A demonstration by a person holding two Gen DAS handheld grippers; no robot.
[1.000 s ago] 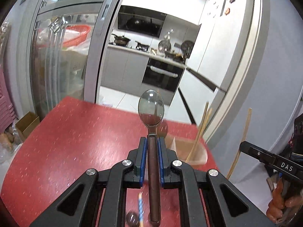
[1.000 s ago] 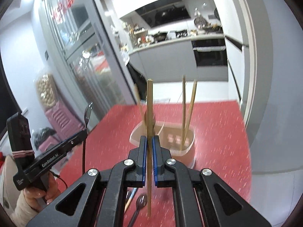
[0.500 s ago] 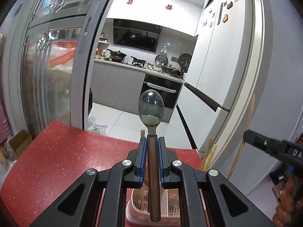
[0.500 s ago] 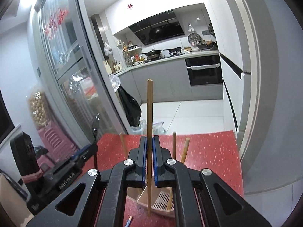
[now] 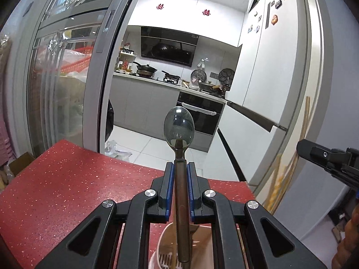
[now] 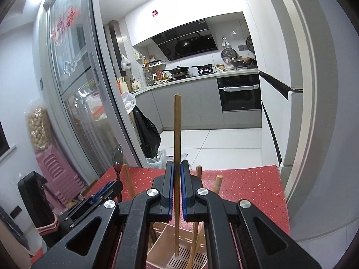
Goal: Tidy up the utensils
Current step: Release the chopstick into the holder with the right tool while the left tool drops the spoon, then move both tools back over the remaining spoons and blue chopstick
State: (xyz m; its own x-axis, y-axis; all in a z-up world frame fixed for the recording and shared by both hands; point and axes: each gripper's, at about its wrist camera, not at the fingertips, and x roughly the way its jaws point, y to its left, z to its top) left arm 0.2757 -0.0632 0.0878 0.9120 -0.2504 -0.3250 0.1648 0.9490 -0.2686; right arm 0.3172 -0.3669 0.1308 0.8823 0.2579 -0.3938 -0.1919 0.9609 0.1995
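Presently, left wrist view:
Left gripper (image 5: 179, 187): jaws clenched on the spoon's handle, blue pads against both sides.
Spoon (image 5: 179, 129): upright, bowl above the jaws, handle end hanging over the holder.
Utensil holder (image 5: 165, 248): pale plastic, directly below the gripper, slotted floor visible, standing on the table.
Table (image 5: 67, 183): red speckled top, its far edge toward the kitchen doorway.
Right gripper (image 5: 327, 159): at the right edge of this view, well apart from the spoon.

Right wrist view:
Right gripper (image 6: 177, 188): jaws clenched on a chopstick, gripped near its middle.
Chopstick (image 6: 177, 130): upright, lower tip inside the utensil holder (image 6: 161, 237), just above the slotted floor; contact cannot be told.
Other chopsticks (image 6: 217, 182): standing slanted in the holder, tops showing beside the jaws.
Spoon (image 6: 118, 157): seen at left, held by the left gripper (image 6: 107, 191) beside the holder.
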